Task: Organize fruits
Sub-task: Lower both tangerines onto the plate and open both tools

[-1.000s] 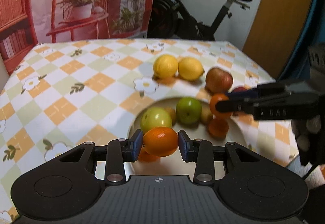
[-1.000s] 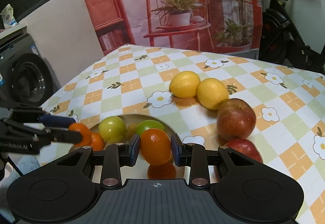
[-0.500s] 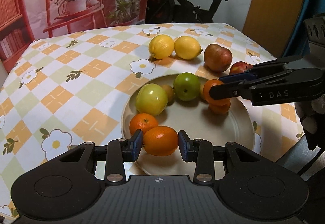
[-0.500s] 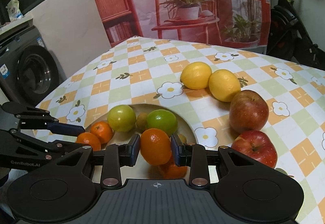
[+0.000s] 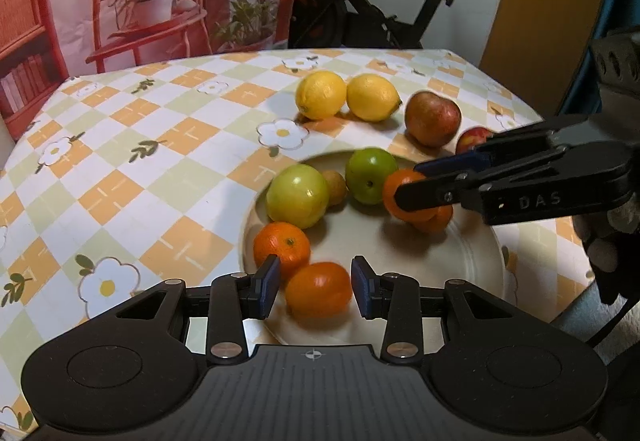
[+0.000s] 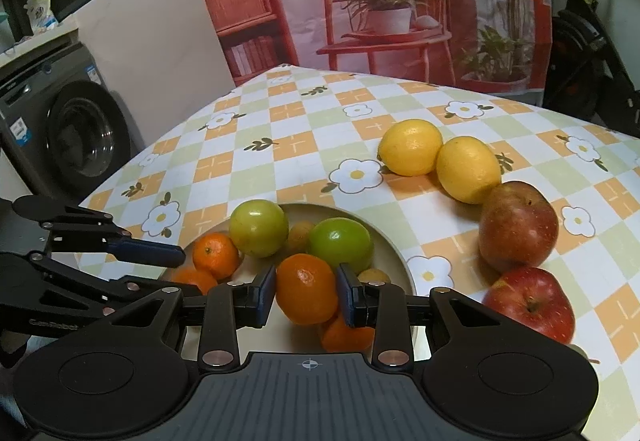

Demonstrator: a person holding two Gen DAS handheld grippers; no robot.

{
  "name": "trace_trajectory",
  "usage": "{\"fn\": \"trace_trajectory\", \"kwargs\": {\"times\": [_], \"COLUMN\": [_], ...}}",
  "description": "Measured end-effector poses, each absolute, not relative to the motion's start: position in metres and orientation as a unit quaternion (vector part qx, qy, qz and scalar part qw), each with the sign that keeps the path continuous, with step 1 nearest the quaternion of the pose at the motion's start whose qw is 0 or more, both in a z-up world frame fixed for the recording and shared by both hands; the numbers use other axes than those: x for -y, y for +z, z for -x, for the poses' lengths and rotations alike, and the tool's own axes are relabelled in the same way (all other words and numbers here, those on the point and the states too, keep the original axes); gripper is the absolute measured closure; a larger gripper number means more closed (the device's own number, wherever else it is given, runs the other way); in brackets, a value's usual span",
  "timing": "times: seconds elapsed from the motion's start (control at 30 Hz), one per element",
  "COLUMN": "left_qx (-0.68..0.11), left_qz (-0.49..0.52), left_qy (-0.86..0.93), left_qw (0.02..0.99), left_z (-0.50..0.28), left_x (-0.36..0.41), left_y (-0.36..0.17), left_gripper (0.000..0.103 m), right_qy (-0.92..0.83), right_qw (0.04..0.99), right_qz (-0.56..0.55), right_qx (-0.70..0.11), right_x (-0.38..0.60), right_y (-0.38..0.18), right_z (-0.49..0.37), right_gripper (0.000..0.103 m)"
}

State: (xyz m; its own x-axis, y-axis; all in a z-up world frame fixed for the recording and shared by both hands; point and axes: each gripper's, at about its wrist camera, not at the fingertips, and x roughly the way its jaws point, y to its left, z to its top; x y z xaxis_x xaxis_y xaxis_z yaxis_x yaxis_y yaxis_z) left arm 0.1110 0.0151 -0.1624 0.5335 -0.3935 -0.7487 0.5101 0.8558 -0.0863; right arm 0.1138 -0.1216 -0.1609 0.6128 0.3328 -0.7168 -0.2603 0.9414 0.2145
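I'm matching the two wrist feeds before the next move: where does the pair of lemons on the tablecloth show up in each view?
Left wrist view: the lemons lie side by side on the tablecloth, upper centre, beyond the plate.
Right wrist view: the lemons sit right of centre, beyond the plate's right side.
Shared landmark: the larger apple sits right next to the right-hand lemon in both.

Left gripper (image 5: 315,290): points forward and steeply down. Its blue-padded fingers (image 5: 267,286) stand a little apart from the orange (image 5: 318,289) between them; a sliver of gap shows on each side, so contact is uncertain.

Right gripper (image 6: 307,295): same downward tilt. Both fingers (image 6: 264,296) press the flanks of a second orange (image 6: 307,294), held clear above the plate (image 6: 404,261). A gloved hand (image 5: 608,241) grips its handle at the right edge of the left view.
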Motion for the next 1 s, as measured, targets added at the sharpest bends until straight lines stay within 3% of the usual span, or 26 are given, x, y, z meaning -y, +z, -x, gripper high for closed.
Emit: {"fn": "trace_trajectory", "kwargs": {"times": [1.0], "left_qx": [-0.323], "left_qz": [-0.002], "left_qy": [-0.156], "left_qw": [0.934], "left_z": [-0.099], "left_x": [-0.020], "left_y": [-0.154], "left_gripper": [0.062], "right_qy": [0.055], "right_qw": [0.950], "right_qz": [-0.040], "right_qx": [-0.305], "right_x": [0.154], "right_y": [-0.152], "right_z": [-0.061], "right_gripper": [0.071]}}
